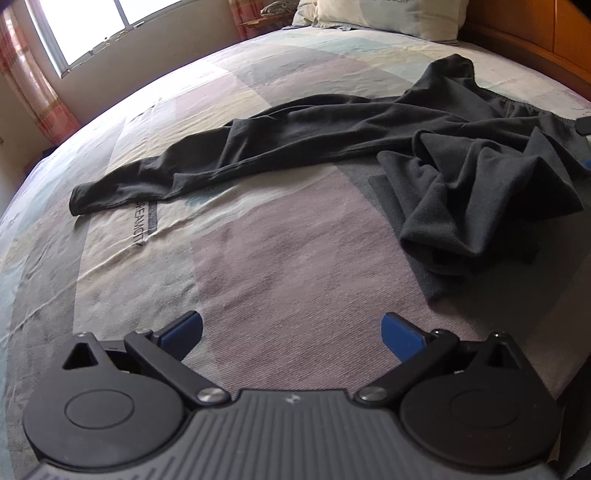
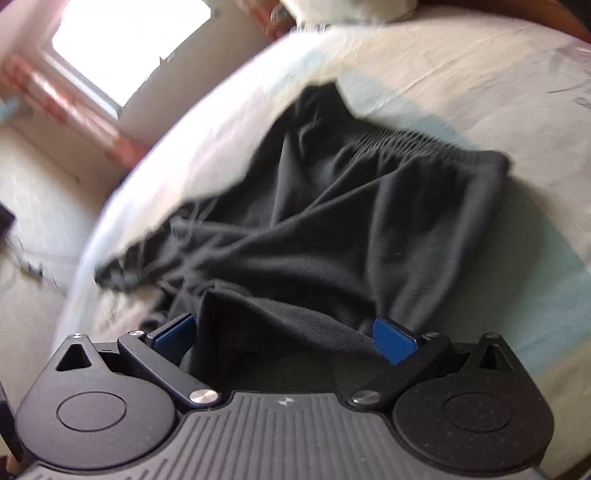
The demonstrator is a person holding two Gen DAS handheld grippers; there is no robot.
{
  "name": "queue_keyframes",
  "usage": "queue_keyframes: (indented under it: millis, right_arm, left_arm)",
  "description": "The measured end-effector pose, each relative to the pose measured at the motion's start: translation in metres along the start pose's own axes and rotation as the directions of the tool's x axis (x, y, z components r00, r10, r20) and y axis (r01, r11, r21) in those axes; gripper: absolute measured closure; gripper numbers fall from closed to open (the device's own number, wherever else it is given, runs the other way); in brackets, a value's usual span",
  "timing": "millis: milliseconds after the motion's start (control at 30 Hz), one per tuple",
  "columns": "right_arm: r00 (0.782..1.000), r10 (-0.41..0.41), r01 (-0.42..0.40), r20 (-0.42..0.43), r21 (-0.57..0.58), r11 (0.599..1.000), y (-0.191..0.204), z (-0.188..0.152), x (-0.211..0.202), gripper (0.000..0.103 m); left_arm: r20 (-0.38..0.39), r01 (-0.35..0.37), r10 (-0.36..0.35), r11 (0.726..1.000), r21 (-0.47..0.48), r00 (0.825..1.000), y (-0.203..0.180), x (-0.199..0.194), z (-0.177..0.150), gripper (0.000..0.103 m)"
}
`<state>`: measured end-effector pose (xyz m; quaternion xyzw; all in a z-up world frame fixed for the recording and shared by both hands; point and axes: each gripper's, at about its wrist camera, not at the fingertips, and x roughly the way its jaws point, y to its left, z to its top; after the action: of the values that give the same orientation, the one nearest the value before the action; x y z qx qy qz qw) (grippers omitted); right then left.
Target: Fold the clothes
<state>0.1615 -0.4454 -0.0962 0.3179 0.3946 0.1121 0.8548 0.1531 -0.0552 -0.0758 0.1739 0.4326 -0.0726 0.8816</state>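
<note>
Black trousers [image 1: 351, 129] lie spread across the patterned bed cover [image 1: 258, 258]. One leg stretches to the left, the other is bunched in a heap [image 1: 480, 199] at the right. My left gripper [image 1: 291, 334] hovers open over bare cover, short of the heap, with nothing between its blue pads [image 1: 184, 328]. In the right wrist view the trousers [image 2: 332, 221] show their elastic waistband [image 2: 424, 147] at the far side. My right gripper [image 2: 284, 334] is open, and a fold of black cloth [image 2: 280, 332] lies between its spread fingers [image 2: 391, 341]. That view is blurred.
Pillows [image 1: 388, 14] rest at the head of the bed beside a wooden headboard [image 1: 535, 40]. A bright window [image 1: 92, 26] with pink checked curtains [image 1: 33, 88] is at the far left. The bed's left edge drops to a pale floor [image 2: 33, 192].
</note>
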Motion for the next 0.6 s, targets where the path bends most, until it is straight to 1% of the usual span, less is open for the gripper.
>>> queue_keyframes:
  millis: [33,100,167,200,267,367,433,467,533,600]
  right_arm:
    - [1.0,0.013,-0.013,0.011,0.027,1.0,-0.006,-0.001,0.001,0.0]
    - [0.999,0.011,-0.013,0.031,0.076,0.997,-0.015,-0.006,0.008,0.0]
    - [0.996,0.026,-0.035,0.091,0.102,0.994,-0.016,-0.014,0.007,0.0]
    - [0.994,0.015,-0.028,0.108,0.119,0.993,-0.015,-0.016,0.006,0.0]
    - [0.993,-0.01,-0.01,0.115,0.169,0.986,-0.008,-0.025,-0.001,0.0]
    - [0.995,0.027,-0.039,0.1,0.12,0.992,0.01,-0.046,-0.013,0.0]
    - [0.997,0.039,-0.045,0.068,0.084,0.995,0.015,-0.059,-0.006,0.0]
    - [0.997,0.038,-0.043,0.068,0.074,0.996,0.015,-0.063,0.002,0.0]
    - [0.988,0.06,-0.07,0.14,0.067,0.995,0.016,-0.064,0.011,0.0]
    - [0.978,0.091,-0.109,0.189,0.082,0.991,0.014,-0.055,0.022,0.0]
  left_arm:
    - [0.0,0.003,-0.003,1.0,0.005,1.0,-0.002,0.0,0.0,0.001]
    - [-0.001,0.008,-0.008,1.0,0.005,1.0,-0.004,-0.002,0.0,0.001]
    - [-0.005,0.01,-0.01,1.0,0.002,1.0,-0.004,-0.002,0.0,0.001]
    - [-0.008,0.001,-0.001,1.0,0.002,1.0,-0.003,-0.002,0.0,0.001]
    - [-0.01,-0.025,0.025,1.0,0.005,1.0,-0.002,-0.002,0.0,0.001]
    - [-0.018,-0.025,0.025,1.0,-0.017,1.0,0.004,0.003,0.002,0.001]
    - [-0.028,-0.027,0.027,0.999,-0.028,0.999,0.005,0.008,0.004,0.001]
    - [-0.031,-0.033,0.032,0.999,-0.029,0.999,0.004,0.009,0.005,0.001]
    - [-0.018,-0.024,0.023,0.999,-0.028,1.0,0.003,0.006,0.004,0.001]
    - [-0.007,-0.011,0.011,1.0,-0.028,1.0,0.003,0.003,0.003,0.001]
